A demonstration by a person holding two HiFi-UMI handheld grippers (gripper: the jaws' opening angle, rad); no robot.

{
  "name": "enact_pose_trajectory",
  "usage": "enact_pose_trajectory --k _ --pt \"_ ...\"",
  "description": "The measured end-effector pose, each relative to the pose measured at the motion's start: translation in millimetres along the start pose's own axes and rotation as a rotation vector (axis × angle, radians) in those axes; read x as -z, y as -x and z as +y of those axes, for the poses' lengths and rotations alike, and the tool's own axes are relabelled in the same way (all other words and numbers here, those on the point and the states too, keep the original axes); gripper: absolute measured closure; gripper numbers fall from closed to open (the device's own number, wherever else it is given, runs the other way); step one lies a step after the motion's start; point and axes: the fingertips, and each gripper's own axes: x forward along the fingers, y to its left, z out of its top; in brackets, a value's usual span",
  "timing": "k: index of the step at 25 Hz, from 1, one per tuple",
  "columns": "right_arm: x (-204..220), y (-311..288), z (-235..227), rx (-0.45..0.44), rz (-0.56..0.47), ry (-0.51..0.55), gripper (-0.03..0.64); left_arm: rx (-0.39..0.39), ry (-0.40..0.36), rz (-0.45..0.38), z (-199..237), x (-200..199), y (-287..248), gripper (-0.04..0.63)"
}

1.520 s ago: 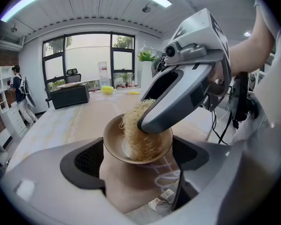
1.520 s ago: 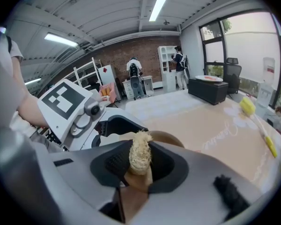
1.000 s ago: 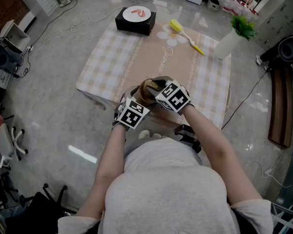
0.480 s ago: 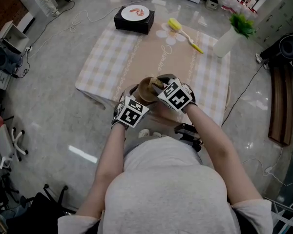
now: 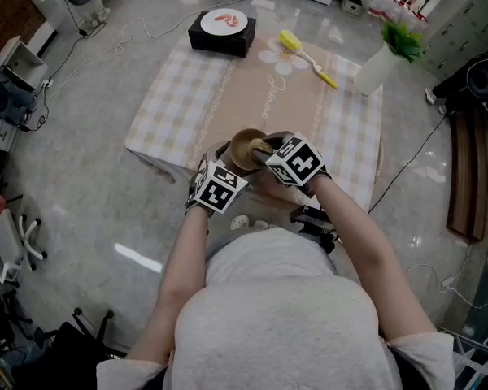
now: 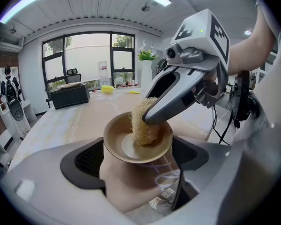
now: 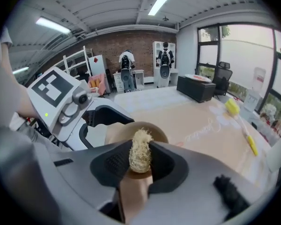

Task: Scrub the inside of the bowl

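Note:
A brown bowl (image 5: 244,148) is held at the table's near edge, tilted toward me. My left gripper (image 5: 231,167) is shut on the bowl (image 6: 113,142), its two black pads on either side of the bowl's lower part. My right gripper (image 5: 265,147) is shut on a pale, fibrous loofah scrubber (image 7: 140,154). In the left gripper view the scrubber (image 6: 142,124) presses into the bowl's inside, against its right wall, with the right gripper (image 6: 152,114) reaching down from the upper right. In the right gripper view the bowl's rim (image 7: 119,133) shows behind the scrubber, and the left gripper (image 7: 102,118) is at the left.
The table (image 5: 179,96) carries a checked cloth with a tan runner. At its far end are a black box (image 5: 224,32) with a white plate, a yellow dish brush (image 5: 307,55) and a white vase (image 5: 377,71) with a green plant. Cables trail over the floor.
The right gripper and scrubber have shifted slightly to the right over the bowl. The left gripper and bowl stay almost where they were.

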Motion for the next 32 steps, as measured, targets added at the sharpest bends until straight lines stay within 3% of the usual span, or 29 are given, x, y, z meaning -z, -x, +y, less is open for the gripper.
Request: enact_pose_trajectory --k 5,7,15,25,32 --pt "-2.8 -5.3 19.4 -0.129 -0.036 -0.056 0.517 0.000 0.000 0.003 1.0 1.1 -0.1 0.126" --pt "-5.7 -7.2 23.2 -0.142 -0.047 -0.052 0.517 0.000 -0.001 0.004 0.8 0.4 0.0 0.126" --pt "-11.3 -7.8 11.7 -0.079 -0.087 -0.026 0.517 -0.003 -0.003 0.002 0.1 0.6 -0.2 0.124" --pt "-20.3 -3.3 9.1 0.048 -0.078 0.158 0.517 0.006 0.016 0.013 0.7 -0.4 0.1 0.112" --pt "-26.8 7.0 2.8 0.063 -0.134 0.079 0.517 0.015 0.012 -0.004 2.0 -7.3 8.6 0.075"
